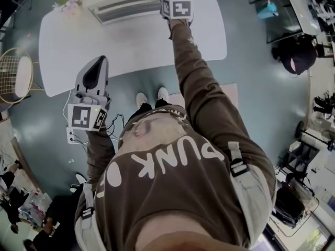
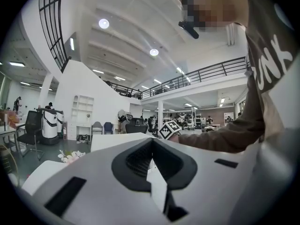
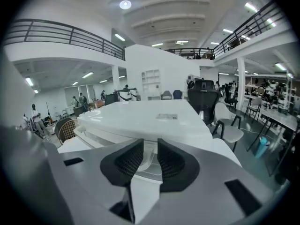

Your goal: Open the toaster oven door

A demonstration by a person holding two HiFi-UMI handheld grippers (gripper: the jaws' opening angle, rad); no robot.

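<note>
Overhead, white toaster oven [image 1: 125, 1] sat at tabletop's [image 1: 141, 46] 12 o'clock edge. Right hand-held gripper [image 3: 150, 149] hovered by oven's 3 o'clock end, jaws apart, gripping nothing. Left hand-held gripper [image 2: 152, 144] hung at 7 o'clock, jaws closed, empty.

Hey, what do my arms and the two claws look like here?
The left claw and right claw are pale grey shells with black ribbed pads, each carrying a black-and-white marker cube. Long brown sleeves cover both arms.
</note>
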